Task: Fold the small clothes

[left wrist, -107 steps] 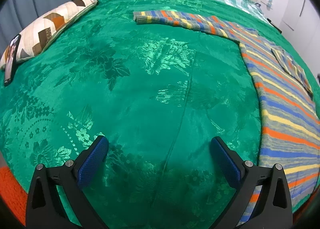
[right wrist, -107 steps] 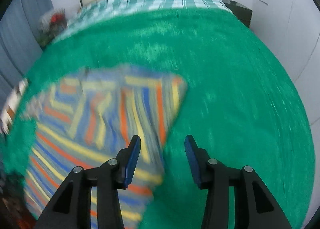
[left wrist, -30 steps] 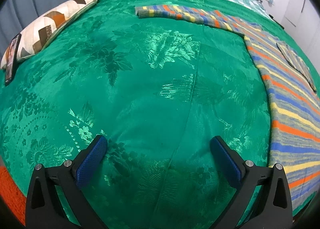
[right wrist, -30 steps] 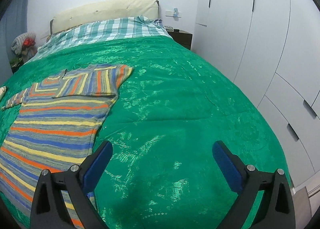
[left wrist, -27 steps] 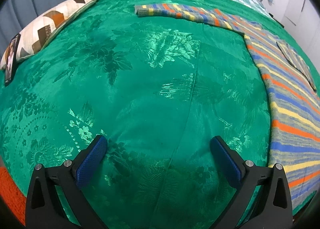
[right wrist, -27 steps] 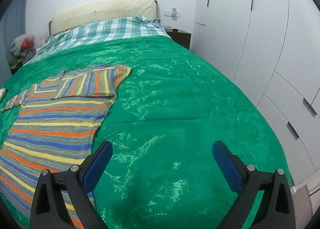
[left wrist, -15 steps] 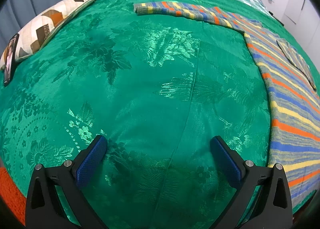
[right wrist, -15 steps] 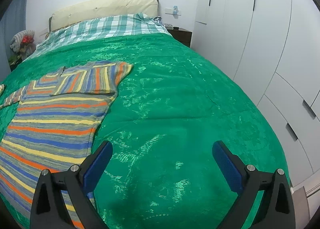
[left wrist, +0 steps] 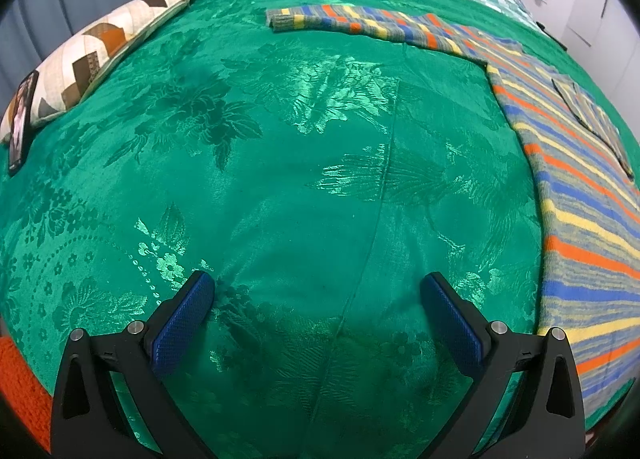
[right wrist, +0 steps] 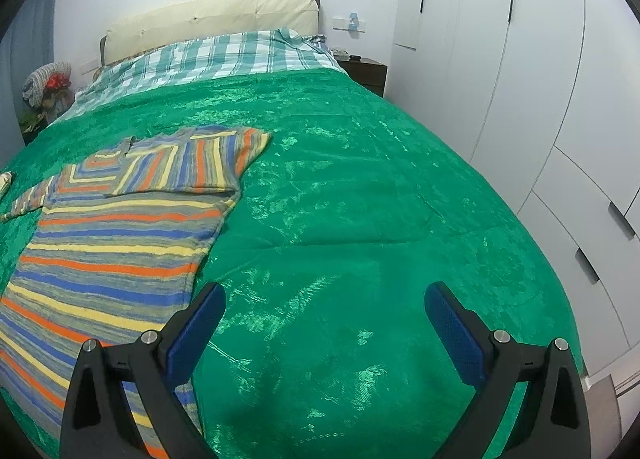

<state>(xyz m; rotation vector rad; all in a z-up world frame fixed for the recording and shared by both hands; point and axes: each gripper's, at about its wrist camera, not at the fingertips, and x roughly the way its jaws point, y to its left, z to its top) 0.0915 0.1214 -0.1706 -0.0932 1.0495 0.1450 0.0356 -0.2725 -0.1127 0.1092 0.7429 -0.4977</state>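
Green bedspread (left wrist: 304, 163); left gripper (left wrist: 318, 287), right gripper (right wrist: 324, 297) spread wide, empty.

bedspread (left wrist: 280, 139): glossy woven cloth (floral sheen); sweater (right wrist: 120, 251): matt knit; wardrobe (right wrist: 520, 59): smooth

Striped knit sweater (right wrist: 112, 251): blue, orange, yellow and grey bands. It lies flat on the bed. One sleeve is folded across the chest; the other sleeve (left wrist: 344, 23) extends straight outward, fully unfolded.
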